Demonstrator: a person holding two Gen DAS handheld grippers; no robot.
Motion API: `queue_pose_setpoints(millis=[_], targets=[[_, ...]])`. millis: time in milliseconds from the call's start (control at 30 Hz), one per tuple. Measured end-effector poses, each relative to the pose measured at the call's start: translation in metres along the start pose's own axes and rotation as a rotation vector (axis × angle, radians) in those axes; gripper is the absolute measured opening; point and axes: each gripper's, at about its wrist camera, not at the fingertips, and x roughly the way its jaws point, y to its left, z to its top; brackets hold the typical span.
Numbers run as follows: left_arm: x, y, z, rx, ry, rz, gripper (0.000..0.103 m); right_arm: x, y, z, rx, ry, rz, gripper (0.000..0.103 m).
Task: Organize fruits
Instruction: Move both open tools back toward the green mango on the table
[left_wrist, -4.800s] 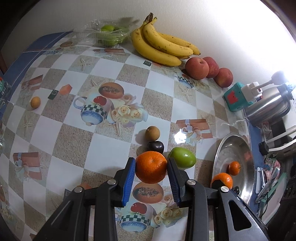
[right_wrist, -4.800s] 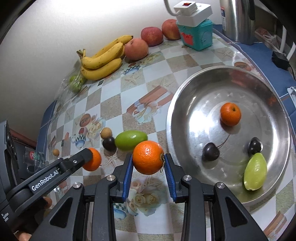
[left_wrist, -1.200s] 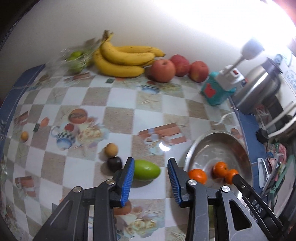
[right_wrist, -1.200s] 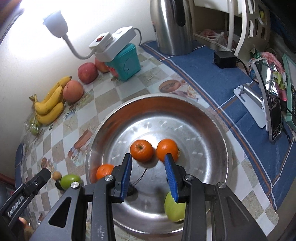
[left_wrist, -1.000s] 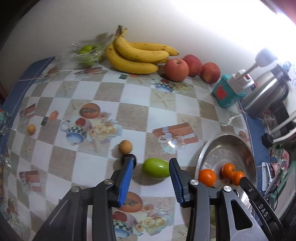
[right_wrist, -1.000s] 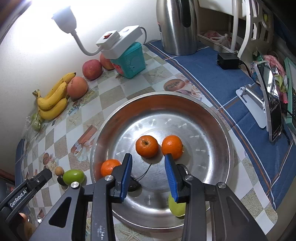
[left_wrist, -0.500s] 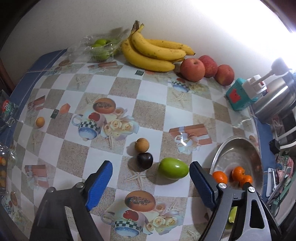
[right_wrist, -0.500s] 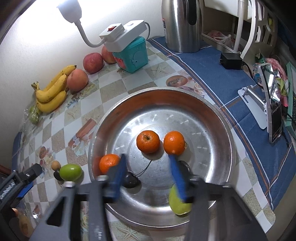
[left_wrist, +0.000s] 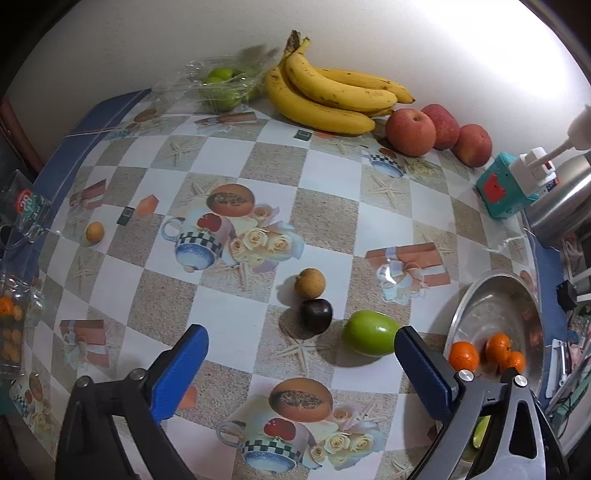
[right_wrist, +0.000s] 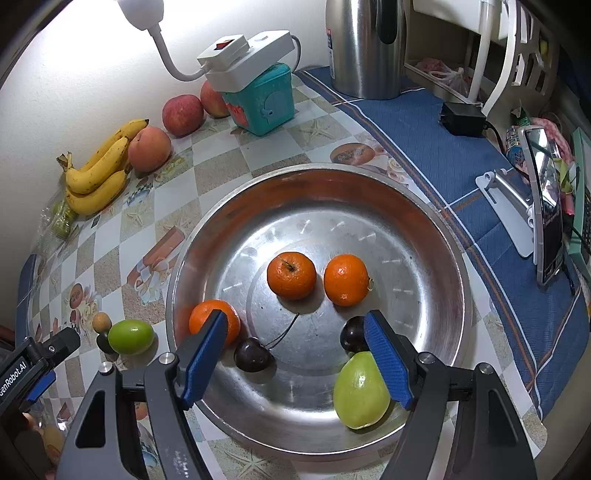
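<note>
Ahead of the right gripper (right_wrist: 295, 363), jaws spread wide and empty, the round steel bowl (right_wrist: 436, 236) holds three oranges (right_wrist: 291, 275). The left gripper (left_wrist: 301, 369), equally wide and empty, faces a green oval fruit (left_wrist: 370, 332) on the desk.

bare tablecloth (left_wrist: 229, 314) left of dark plum (left_wrist: 315, 313) — green fruit (left_wrist: 370, 333) crowds right
</note>
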Motion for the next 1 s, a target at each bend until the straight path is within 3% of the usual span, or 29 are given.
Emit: queue_pose_setpoints(millis=[167,233,733,1000], targets=[[0.003,0.004,0.000,-0.020,0.006,0.023,0.103,0.000,0.000,0.000,0.000,-0.009,0.002,0.082],[0.004,0.005,0.000,-0.020,0.007,0.028,0.103,0.000,-0.001,0.000,0.004,-0.013,-0.001,0.096],[-0.002,-0.002,0.001,0.035,-0.018,0.037,0.103,0.003,-0.003,-0.002,0.010,-0.003,-0.027,0.097],[-0.018,0.004,0.007,0.077,-0.069,0.033,0.103,0.002,0.017,-0.004,-0.049,0.011,0.064,0.097]])
